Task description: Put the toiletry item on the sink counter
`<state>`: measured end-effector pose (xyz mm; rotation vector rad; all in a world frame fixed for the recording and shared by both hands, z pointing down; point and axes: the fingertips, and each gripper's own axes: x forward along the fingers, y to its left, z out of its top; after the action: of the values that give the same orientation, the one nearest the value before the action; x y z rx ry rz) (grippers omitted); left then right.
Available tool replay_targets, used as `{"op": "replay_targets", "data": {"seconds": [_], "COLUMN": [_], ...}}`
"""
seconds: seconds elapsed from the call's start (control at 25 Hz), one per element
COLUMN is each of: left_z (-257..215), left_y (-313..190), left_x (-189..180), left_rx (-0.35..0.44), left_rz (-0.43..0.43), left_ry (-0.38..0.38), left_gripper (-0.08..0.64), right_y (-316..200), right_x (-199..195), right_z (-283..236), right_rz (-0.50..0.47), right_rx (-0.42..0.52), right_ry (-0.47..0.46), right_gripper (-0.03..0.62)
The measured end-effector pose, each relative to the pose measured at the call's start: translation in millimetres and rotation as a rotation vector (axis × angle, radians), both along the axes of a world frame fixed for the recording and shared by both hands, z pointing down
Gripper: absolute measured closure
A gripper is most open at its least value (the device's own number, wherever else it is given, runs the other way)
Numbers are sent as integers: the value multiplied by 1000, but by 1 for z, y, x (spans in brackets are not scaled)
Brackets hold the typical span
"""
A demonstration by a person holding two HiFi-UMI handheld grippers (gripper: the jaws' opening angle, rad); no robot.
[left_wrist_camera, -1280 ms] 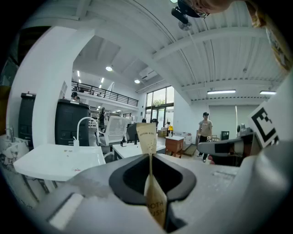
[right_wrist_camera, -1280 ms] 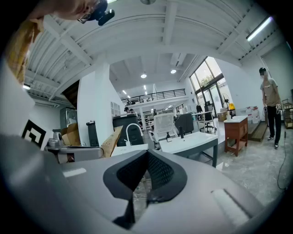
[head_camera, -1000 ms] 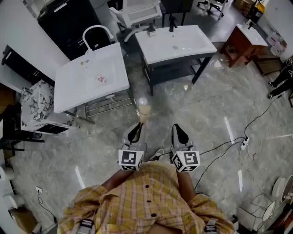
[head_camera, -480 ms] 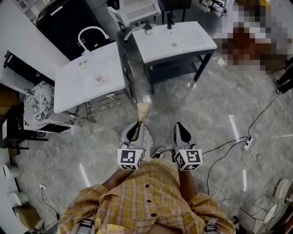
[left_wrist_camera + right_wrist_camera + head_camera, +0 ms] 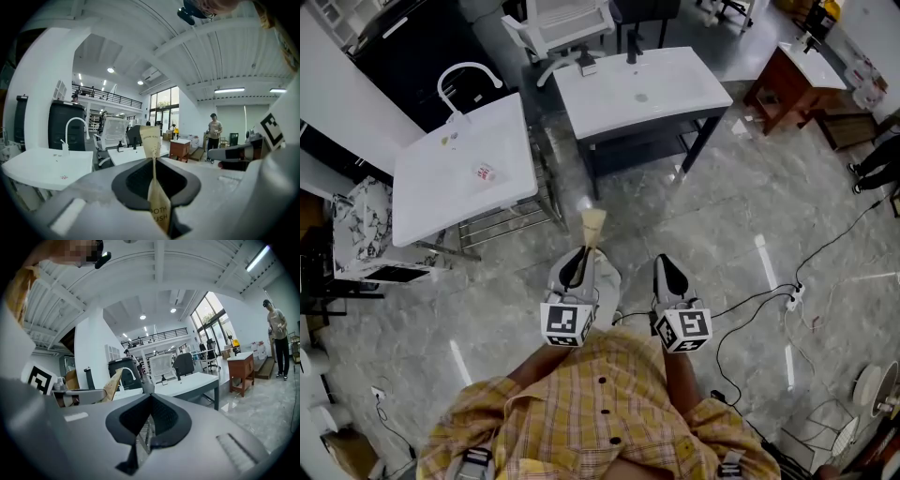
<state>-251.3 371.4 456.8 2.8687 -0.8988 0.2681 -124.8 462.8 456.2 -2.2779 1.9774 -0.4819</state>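
A flat tan paper toothbrush packet sticks out forward from my left gripper, whose jaws are shut on its lower part; the left gripper view shows the packet upright in the slit between them. My right gripper is held beside it, shut with nothing in it, and its own view shows the jaws together. Both are held at waist height over the marble floor. A white sink counter with an arched faucet stands ahead to the left, a second white sink counter straight ahead.
A small red-and-white item lies on the left counter. A metal rack sits under it, and a patterned cloth hangs at its left. Office chair behind the sinks, brown cabinet at right, cables on the floor.
Both sink counters have slid leftward in the head view as the person moves. The grippers keep the same pose, the packet still in the left one.
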Motion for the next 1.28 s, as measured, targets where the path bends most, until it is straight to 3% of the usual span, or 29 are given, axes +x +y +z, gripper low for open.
{"op": "replay_targets", "data": {"seconds": [0.28,1.28], "left_z": [9,1], "left_y": [-43,-258], "left_x": [39,115], "left_rx": [-26,-86], "left_rz": [-13,-118], "left_ry": [13,37], "left_gripper": [535,535], "right_y": [-50,-278], "right_x": [38,117], "right_z": [6,-13], "right_rz": [-27,-140], "right_rx": [-28,-86], "right_ry": [7,40], "right_gripper": [592,592]}}
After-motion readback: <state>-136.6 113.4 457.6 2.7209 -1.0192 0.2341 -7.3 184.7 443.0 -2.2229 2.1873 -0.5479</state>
